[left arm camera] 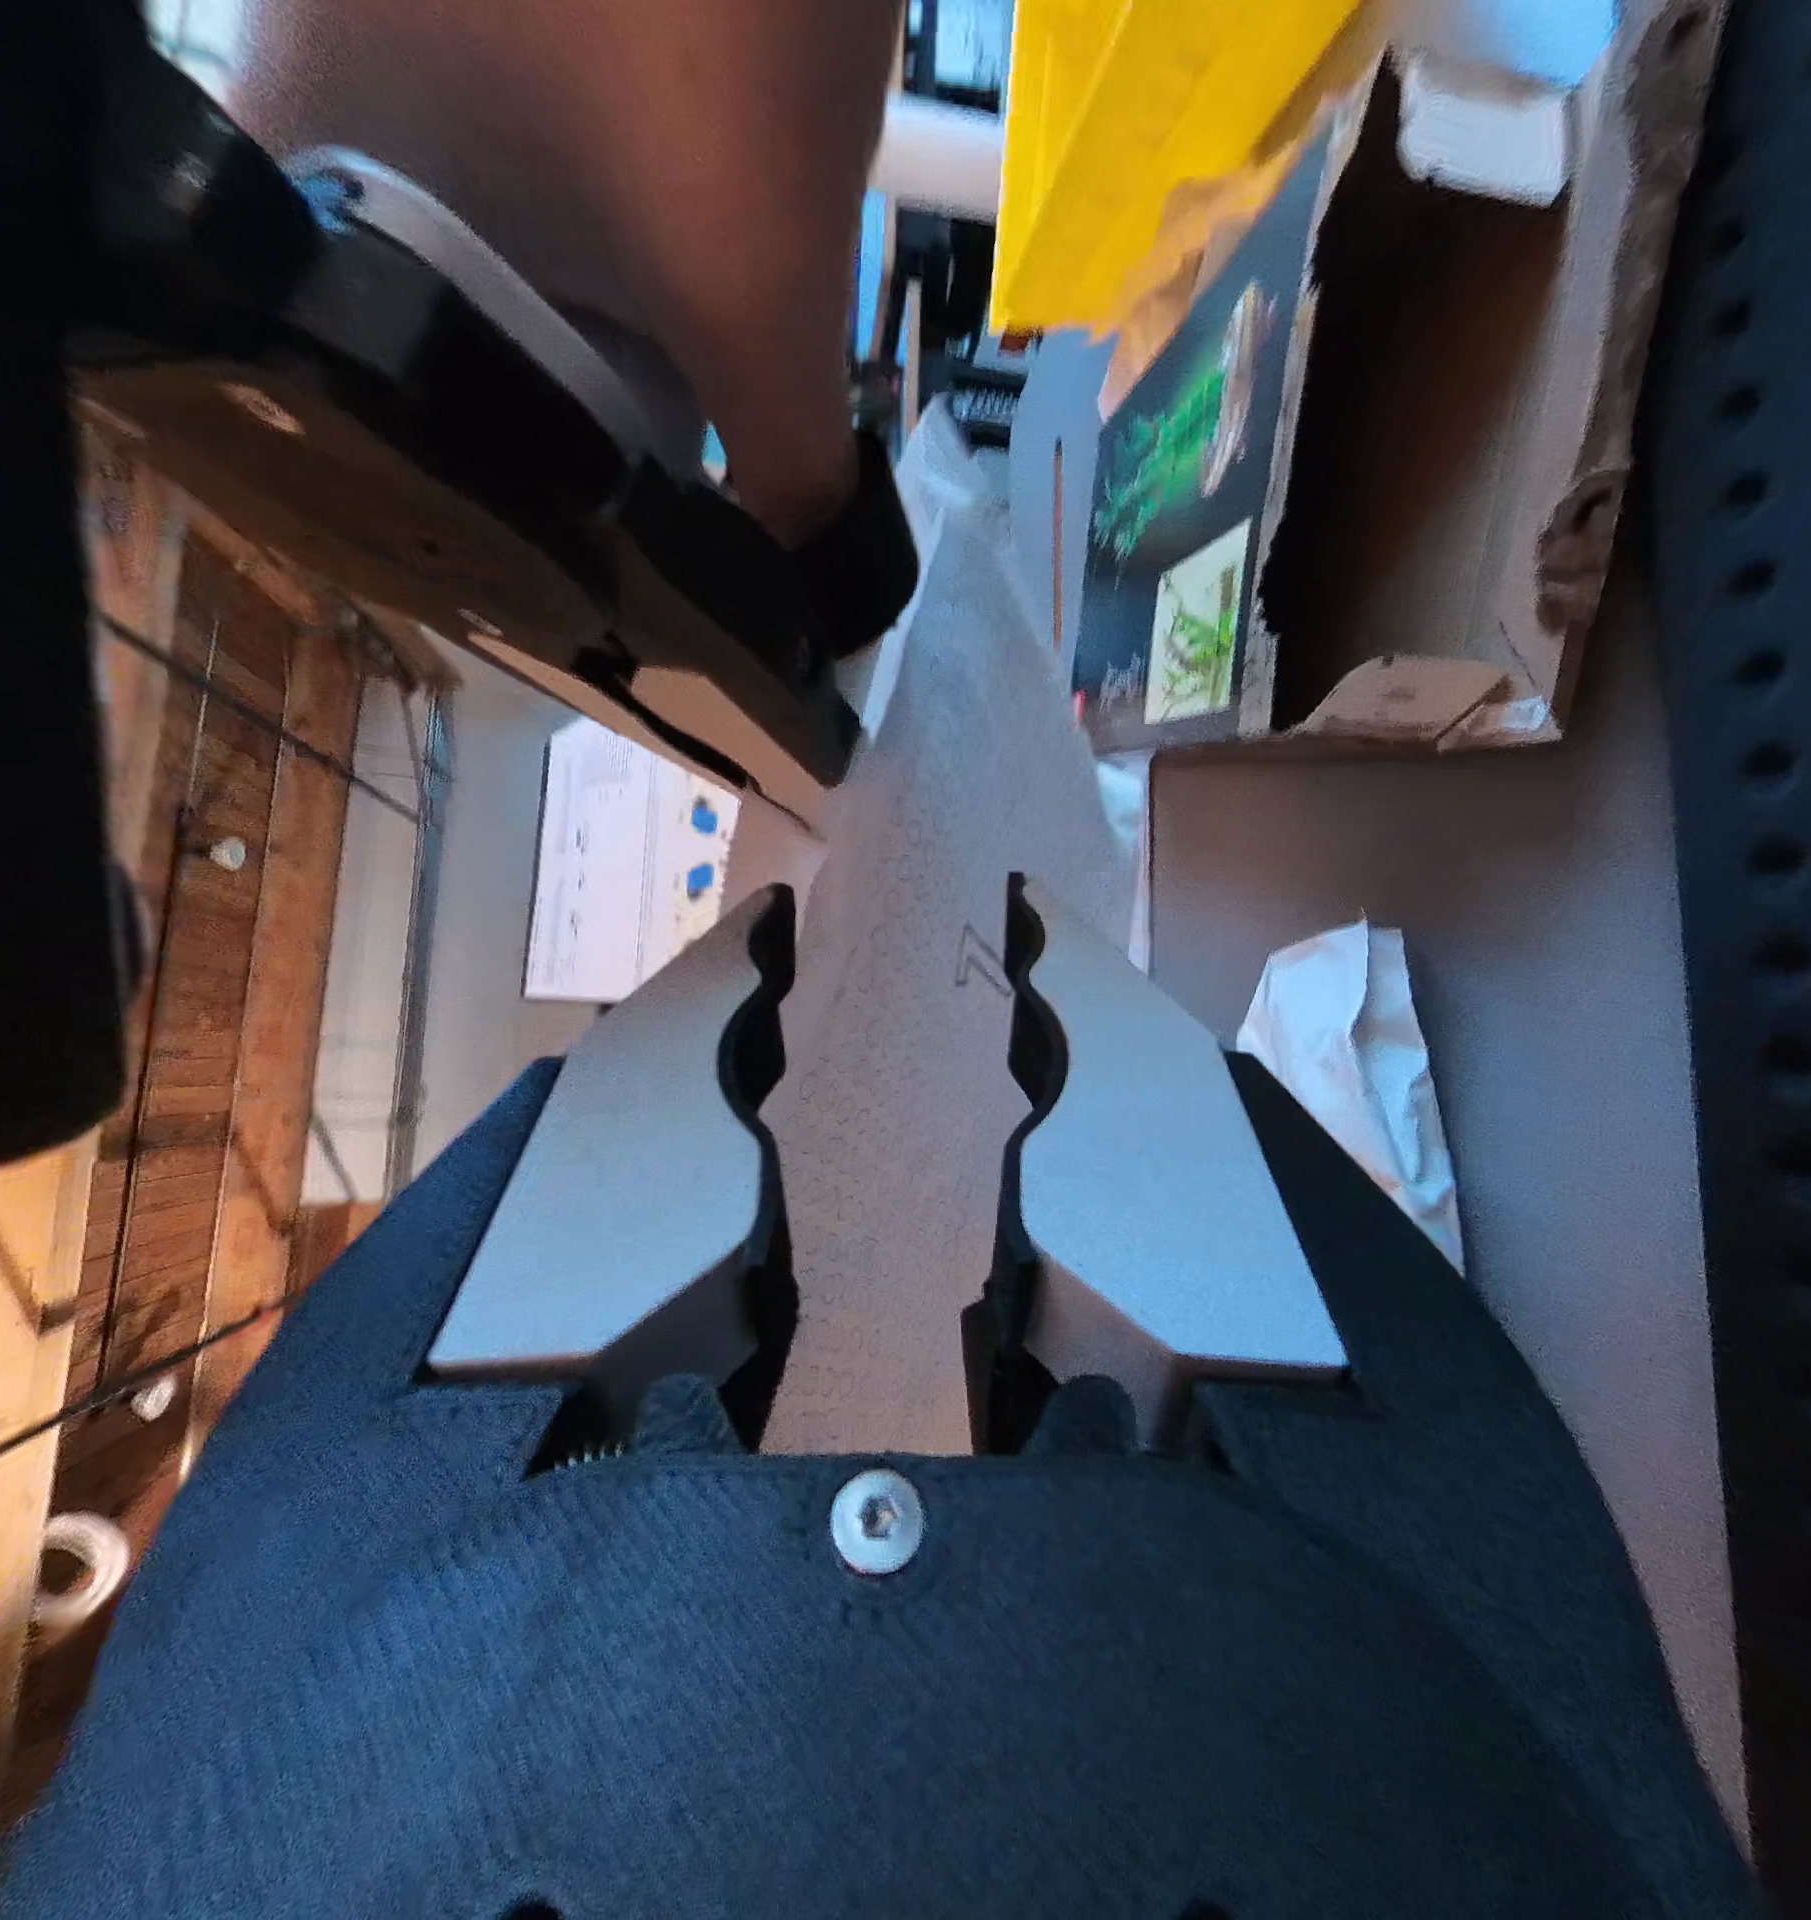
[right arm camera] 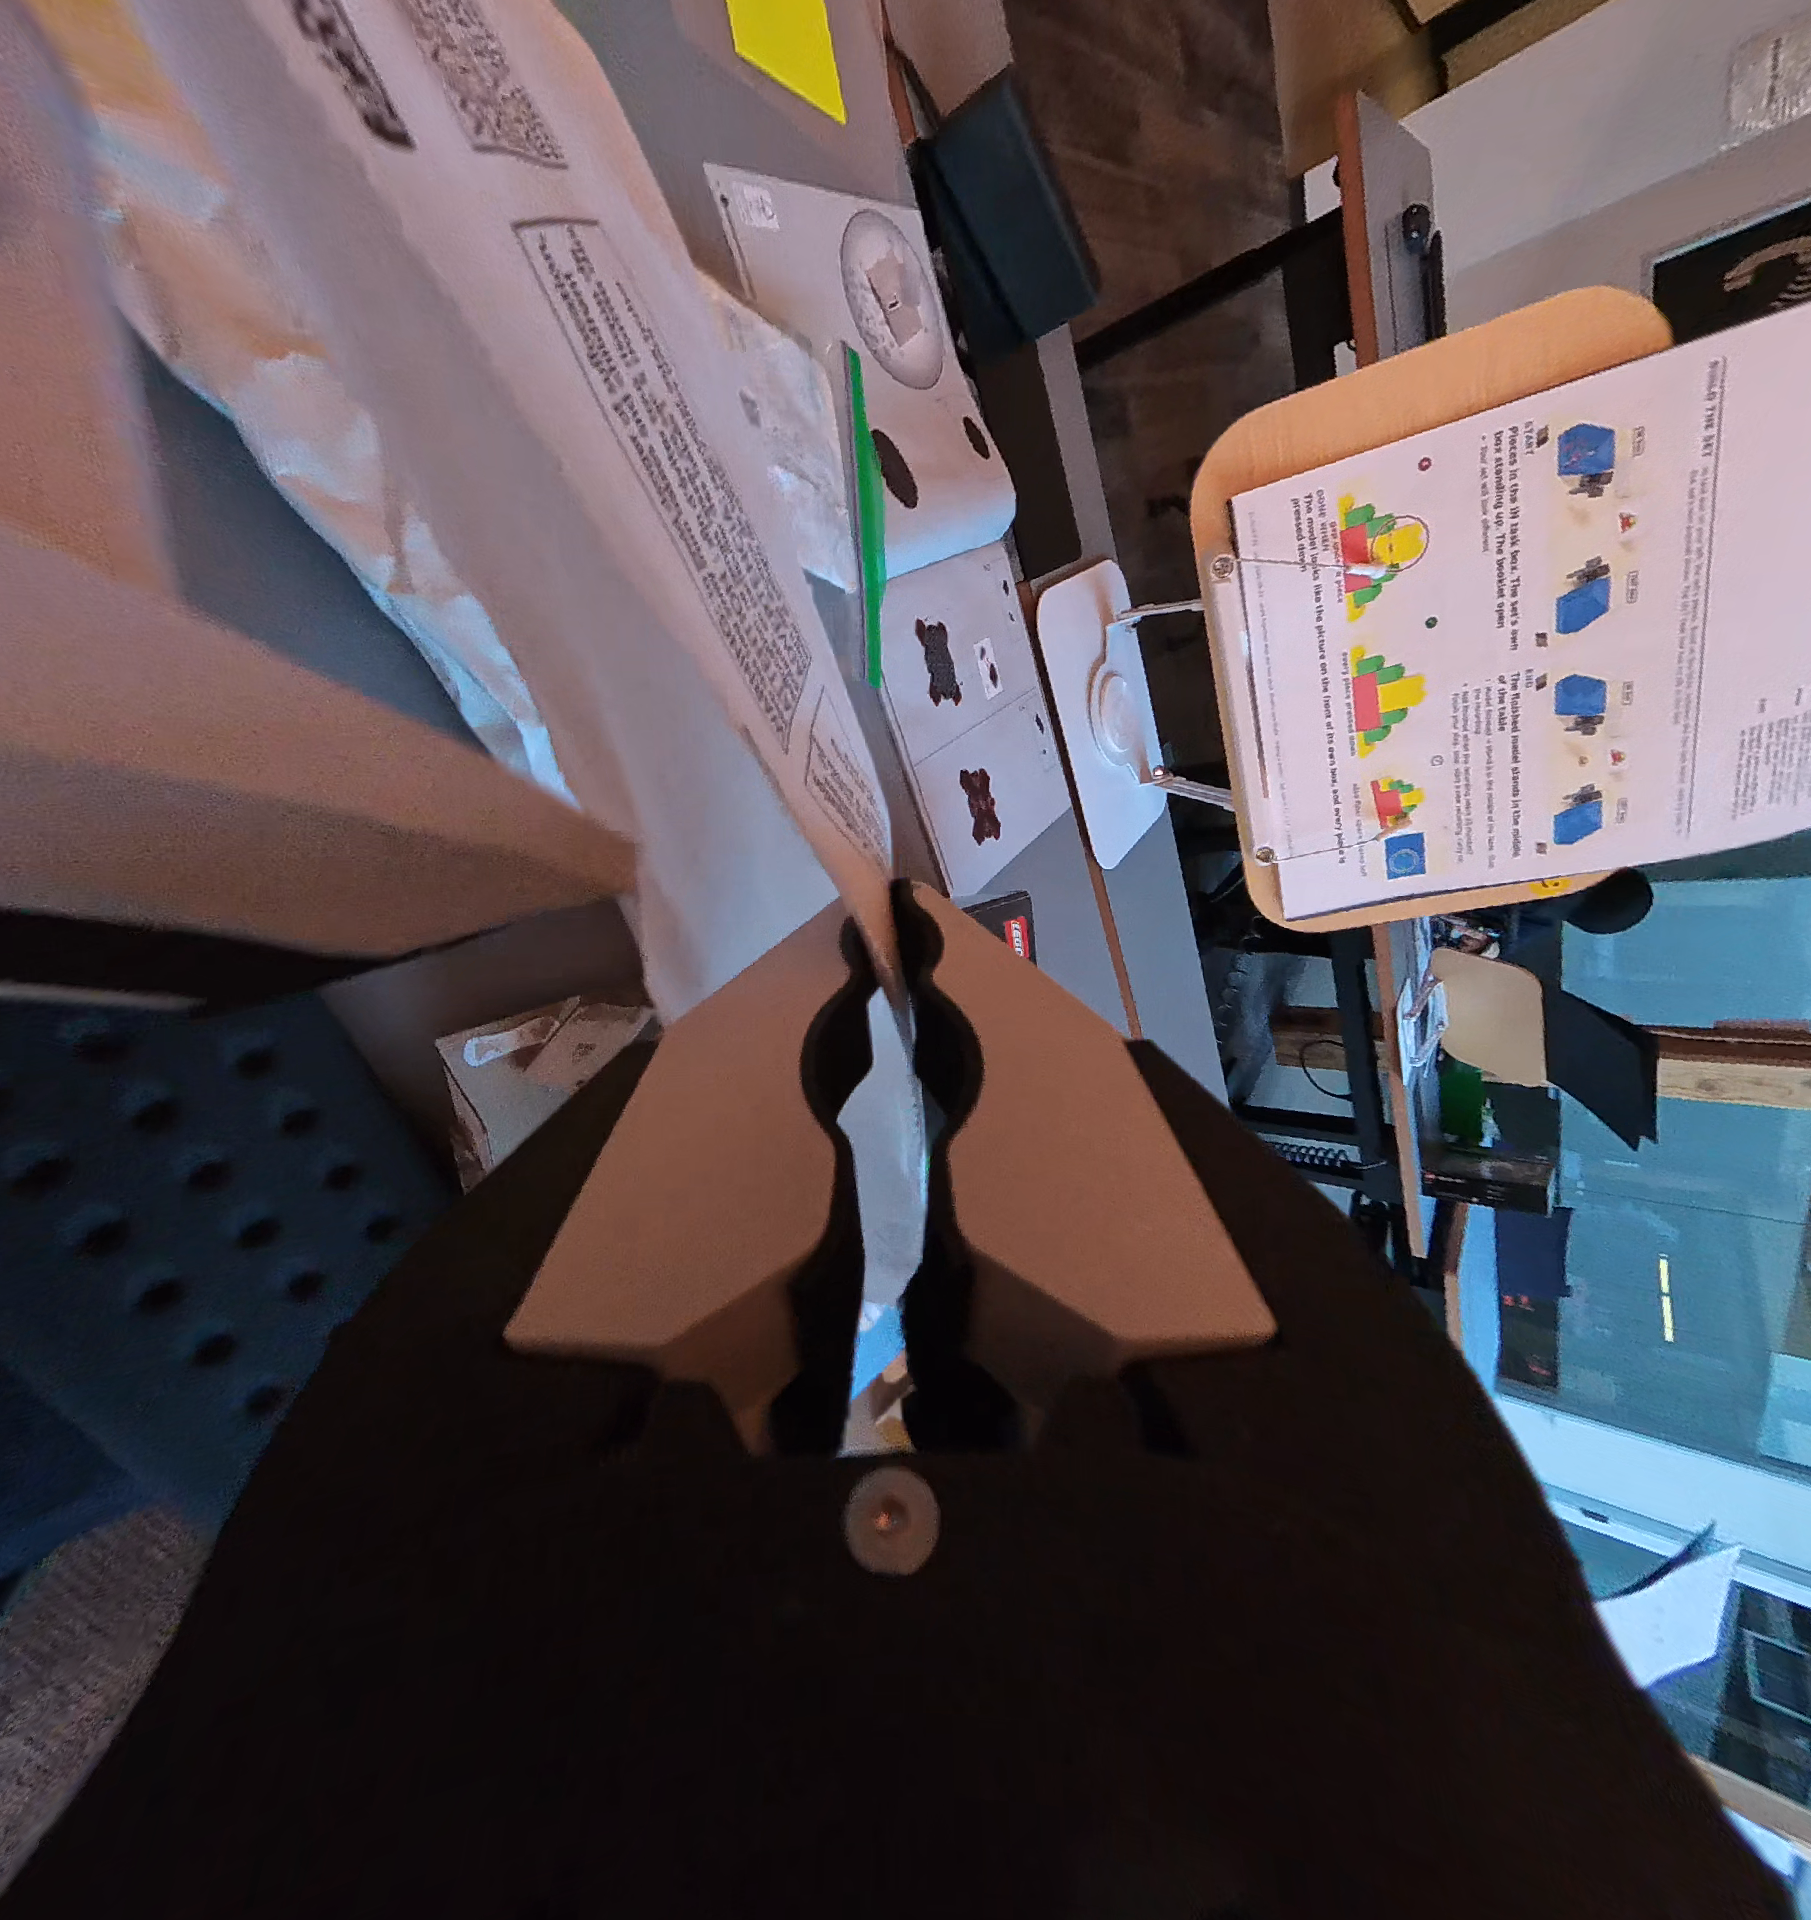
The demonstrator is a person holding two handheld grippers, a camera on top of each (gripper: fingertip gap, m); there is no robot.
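My left gripper (left arm camera: 903, 894) is shut on a white paper bag (left arm camera: 880, 1143) with small printed marks, which fills the gap between its grey fingers (left arm camera: 631, 1174) and runs forward. The right gripper's black body (left arm camera: 527, 416), held by a hand (left arm camera: 610, 208), meets the bag's far part at the upper left. In the right wrist view my right gripper (right arm camera: 899, 904) is closed to a narrow slit on the thin edge of the same white printed bag (right arm camera: 589, 436), which spreads away to the upper left.
An open cardboard box (left arm camera: 1420, 416), a yellow bag (left arm camera: 1119, 156), a dark box with a plant picture (left arm camera: 1181, 499) and a crumpled white bag (left arm camera: 1358, 1070) lie right. A dark perforated surface (left arm camera: 1774, 727) borders them. An open booklet (right arm camera: 942, 499) and a sheet on a wooden stand (right arm camera: 1503, 623) lie ahead.
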